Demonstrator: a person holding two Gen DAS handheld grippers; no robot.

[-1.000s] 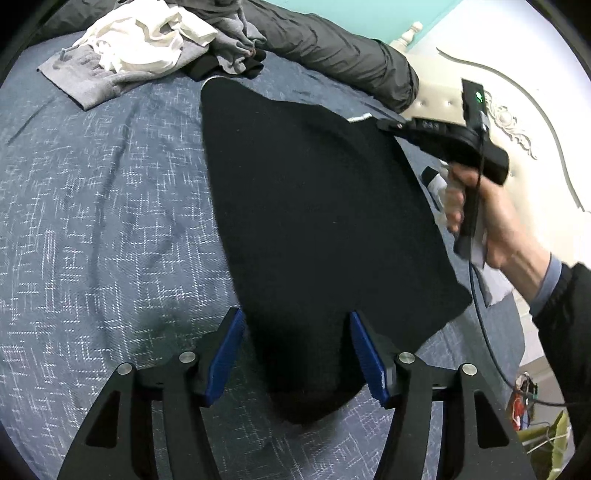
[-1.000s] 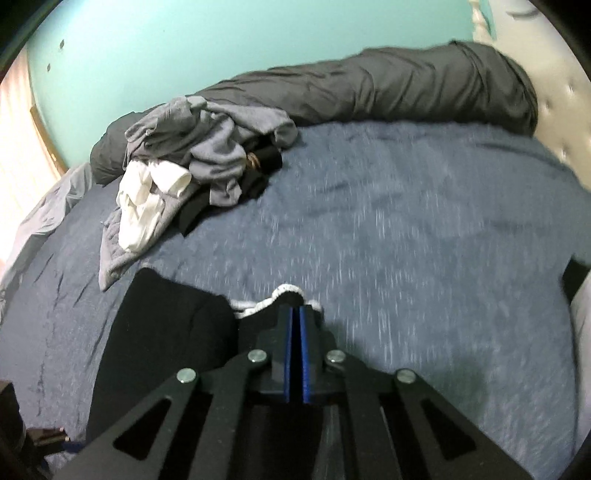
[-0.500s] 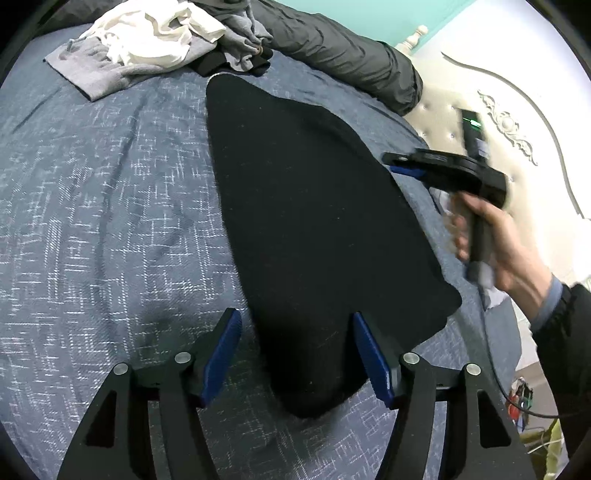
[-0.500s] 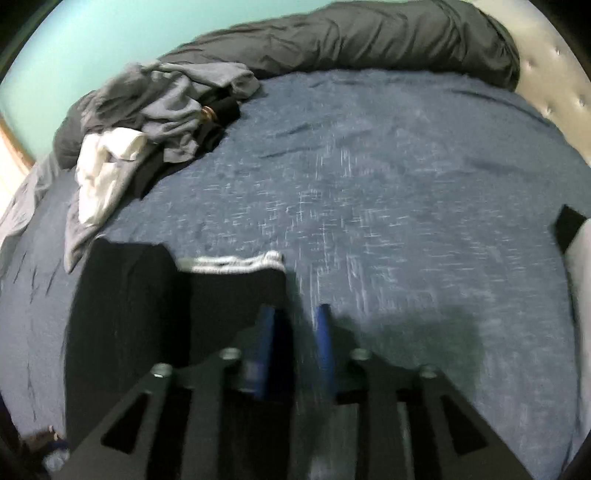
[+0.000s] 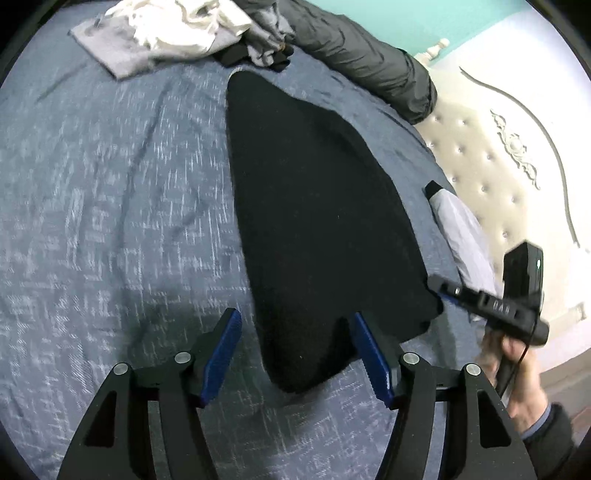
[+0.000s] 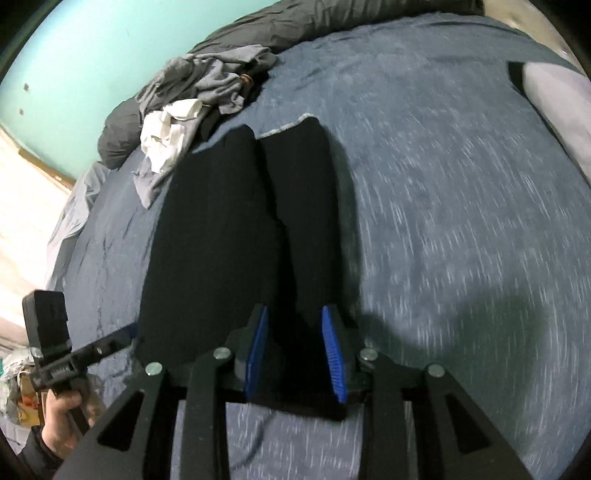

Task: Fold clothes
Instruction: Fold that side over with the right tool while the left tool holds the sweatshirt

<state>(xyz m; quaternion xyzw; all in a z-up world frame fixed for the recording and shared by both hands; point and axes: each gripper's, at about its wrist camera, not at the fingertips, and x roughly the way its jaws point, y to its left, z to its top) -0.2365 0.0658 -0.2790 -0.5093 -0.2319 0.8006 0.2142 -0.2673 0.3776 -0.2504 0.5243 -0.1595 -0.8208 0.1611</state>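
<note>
A black garment [image 5: 314, 203] lies flat on the blue bedspread [image 5: 110, 184]. In the right wrist view a narrow strip of the black garment [image 6: 306, 192] is folded over along its right side, with a pale hem showing at the far end. My left gripper [image 5: 295, 317] hovers open over the garment's near corner, pads wide apart and touching nothing. My right gripper [image 6: 294, 310] stands open above the near end of the folded strip; black cloth lies under its pads, not pinched. Each view shows the other gripper [image 5: 436, 286] [image 6: 125, 334] at the garment's side, held by a hand.
A heap of grey and white clothes [image 5: 177, 33] [image 6: 192, 103] sits at the far end of the bed, in front of a rolled dark grey duvet [image 5: 362, 55]. A grey pillow [image 5: 461, 229] and a cream tufted headboard [image 5: 517, 166] border the right side.
My right gripper let go of the garment's far edge, opened, and drew back along the right side to the near corner. The left gripper stayed put.
</note>
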